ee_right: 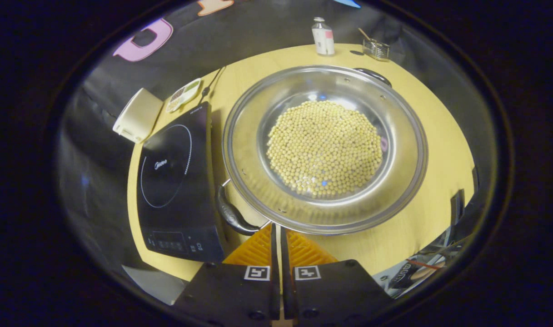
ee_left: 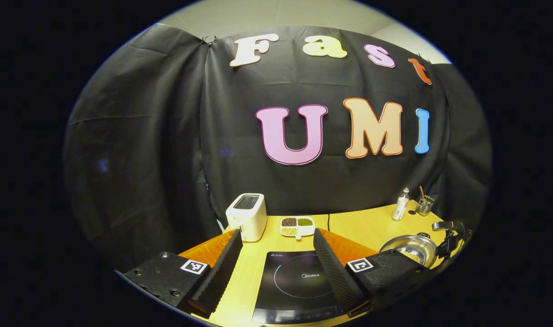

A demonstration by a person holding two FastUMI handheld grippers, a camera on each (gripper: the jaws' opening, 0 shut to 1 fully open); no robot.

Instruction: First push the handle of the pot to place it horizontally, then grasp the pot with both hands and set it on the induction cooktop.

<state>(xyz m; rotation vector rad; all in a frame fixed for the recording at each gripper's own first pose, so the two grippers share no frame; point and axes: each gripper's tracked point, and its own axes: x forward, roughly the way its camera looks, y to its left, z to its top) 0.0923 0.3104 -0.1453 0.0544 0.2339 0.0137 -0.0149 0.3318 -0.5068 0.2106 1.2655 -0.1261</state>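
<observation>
Fingers of the left gripper (ee_left: pixel 276 268) spread wide over the cooktop (ee_left: pixel 299 286), pot (ee_left: pixel 410 249) off to its right. Right gripper (ee_right: pixel 276 236) is pinched closed beside the near handle (ee_right: pixel 231 213); it should nudge sideways gently, keeping the beans (ee_right: pixel 324 147) settled.

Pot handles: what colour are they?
Black, on a silver pot. The near handle shows best in the right gripper view.
</observation>
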